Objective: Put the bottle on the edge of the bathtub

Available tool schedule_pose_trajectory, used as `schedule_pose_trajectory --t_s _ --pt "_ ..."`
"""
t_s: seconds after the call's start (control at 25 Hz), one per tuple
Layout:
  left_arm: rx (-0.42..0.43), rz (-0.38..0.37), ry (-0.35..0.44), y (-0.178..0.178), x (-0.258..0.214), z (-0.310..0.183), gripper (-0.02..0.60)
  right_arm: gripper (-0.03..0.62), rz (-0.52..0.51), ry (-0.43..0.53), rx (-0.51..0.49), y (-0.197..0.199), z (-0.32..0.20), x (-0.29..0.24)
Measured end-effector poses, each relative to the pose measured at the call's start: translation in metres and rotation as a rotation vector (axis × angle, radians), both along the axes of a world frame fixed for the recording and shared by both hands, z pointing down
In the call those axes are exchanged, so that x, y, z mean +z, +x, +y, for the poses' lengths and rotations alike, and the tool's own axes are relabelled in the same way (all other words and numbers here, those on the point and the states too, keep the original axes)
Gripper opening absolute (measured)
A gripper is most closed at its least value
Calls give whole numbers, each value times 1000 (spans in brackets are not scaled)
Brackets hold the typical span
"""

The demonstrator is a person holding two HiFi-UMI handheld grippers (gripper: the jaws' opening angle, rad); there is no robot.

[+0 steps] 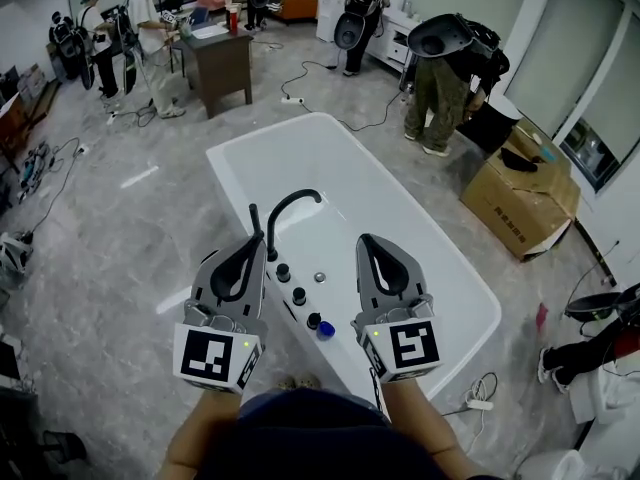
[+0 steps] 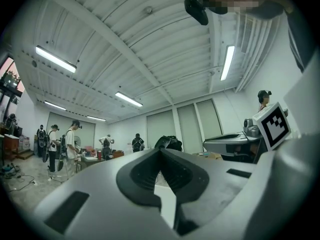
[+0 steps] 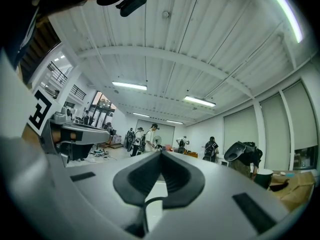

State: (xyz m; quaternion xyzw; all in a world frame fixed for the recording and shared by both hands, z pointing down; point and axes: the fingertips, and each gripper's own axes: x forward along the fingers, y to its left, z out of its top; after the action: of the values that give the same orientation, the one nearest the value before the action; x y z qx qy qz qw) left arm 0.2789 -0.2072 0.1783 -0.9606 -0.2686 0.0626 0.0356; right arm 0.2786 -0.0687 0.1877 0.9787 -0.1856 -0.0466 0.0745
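A white bathtub [image 1: 420, 228] lies in the middle of the head view, with a black faucet [image 1: 290, 206] and black knobs [image 1: 298, 295] on its near left rim. A small blue item [image 1: 325, 330], possibly the bottle seen from above, stands on that rim beside the nearest knob. My left gripper [image 1: 262, 236] is raised over the rim by the faucet, shut and holding nothing. My right gripper [image 1: 362, 238] hovers over the tub's near end, also shut and bare. In both gripper views the left gripper [image 2: 160, 150] and right gripper [image 3: 161, 151] point up toward the ceiling and the far room.
Cardboard boxes [image 1: 520, 203] sit right of the tub. A brown table [image 1: 220, 63] stands far left with several people [image 1: 150, 28] around it, and another person [image 1: 445, 78] bends near the tub's far end. Cables and a power strip [image 1: 478, 404] lie on the grey floor.
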Motion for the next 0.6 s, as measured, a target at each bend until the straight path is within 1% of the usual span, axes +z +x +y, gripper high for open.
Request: schedule_pose_trajectory --t_s 0.48,0.6 --pt "2 3 6 4 0 3 21 28 -9 3 -4 4 4 3" --pt "5 5 5 4 4 6 22 28 16 1 -8 6 7 3"
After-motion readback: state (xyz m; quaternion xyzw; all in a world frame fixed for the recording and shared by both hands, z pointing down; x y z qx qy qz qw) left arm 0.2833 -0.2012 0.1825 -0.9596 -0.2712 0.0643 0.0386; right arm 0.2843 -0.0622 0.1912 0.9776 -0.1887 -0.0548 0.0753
